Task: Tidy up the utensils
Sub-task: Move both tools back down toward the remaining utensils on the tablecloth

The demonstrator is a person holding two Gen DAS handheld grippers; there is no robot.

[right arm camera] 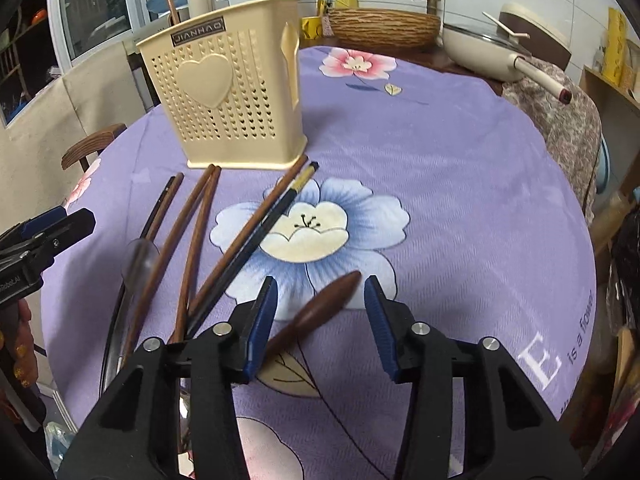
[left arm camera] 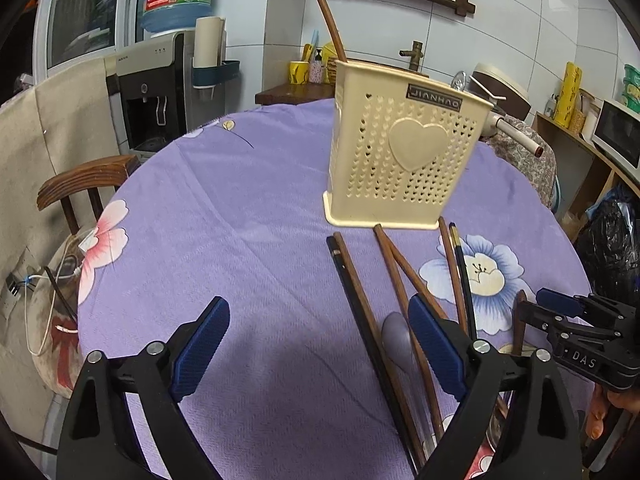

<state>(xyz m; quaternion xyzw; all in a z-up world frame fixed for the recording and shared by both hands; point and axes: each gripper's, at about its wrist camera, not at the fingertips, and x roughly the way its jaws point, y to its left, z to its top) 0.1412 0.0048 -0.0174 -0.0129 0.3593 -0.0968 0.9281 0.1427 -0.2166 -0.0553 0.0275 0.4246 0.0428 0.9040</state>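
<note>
A cream perforated utensil holder [left arm camera: 404,148] [right arm camera: 228,96] stands on the purple flowered tablecloth, with one brown chopstick [left arm camera: 331,28] upright in it. Several brown and black chopsticks [left arm camera: 384,312] [right arm camera: 188,236] lie fanned in front of it, beside a metal spoon [left arm camera: 396,340] [right arm camera: 138,258]. A brown wooden spoon [right arm camera: 316,310] lies between the jaws of my right gripper [right arm camera: 320,320], which is open just above it. My left gripper [left arm camera: 316,344] is open and empty over the cloth, its right finger above the chopsticks. The right gripper also shows in the left wrist view [left arm camera: 560,312].
The round table's edge [left arm camera: 120,208] curves at left, with a wooden chair [left arm camera: 84,180] beside it. A cream pan with a long handle [right arm camera: 508,52] and a woven basket [right arm camera: 384,26] stand at the far side. A water dispenser [left arm camera: 160,92] stands behind.
</note>
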